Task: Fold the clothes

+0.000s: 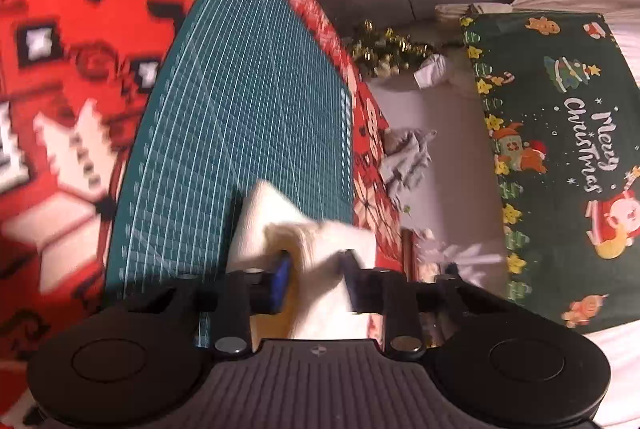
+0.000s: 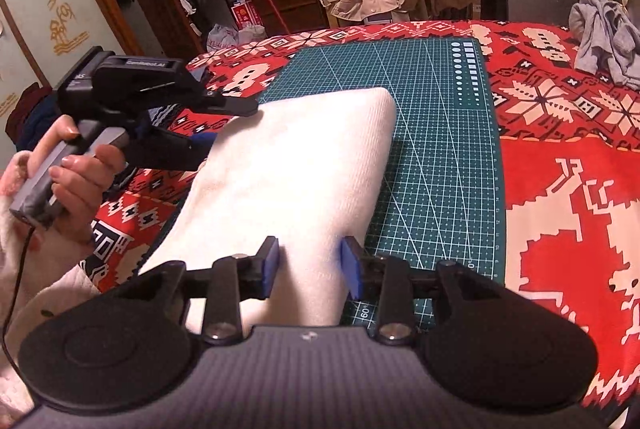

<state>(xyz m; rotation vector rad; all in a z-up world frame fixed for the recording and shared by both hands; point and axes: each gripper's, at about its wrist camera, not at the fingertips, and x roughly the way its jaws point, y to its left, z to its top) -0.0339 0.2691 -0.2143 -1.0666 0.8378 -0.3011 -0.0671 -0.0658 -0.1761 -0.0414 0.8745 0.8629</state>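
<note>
Two claws | left claw (image 2: 224, 125), right claw (image 2: 310, 269); both apparently apart astride white cloth (image 2: 304, 157)

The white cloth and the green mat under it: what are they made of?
The white cloth looks like soft ribbed knit or towelling, matt, with fine parallel ridges. The green mat seems smooth plastic or vinyl, likely a cutting mat, with a printed white grid.

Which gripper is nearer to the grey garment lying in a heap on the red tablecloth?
Right, as far as the right wrist view shows. The right gripper is at the white cloth's near end, the left gripper at its far-left edge; the grey garment lies far right.
</note>
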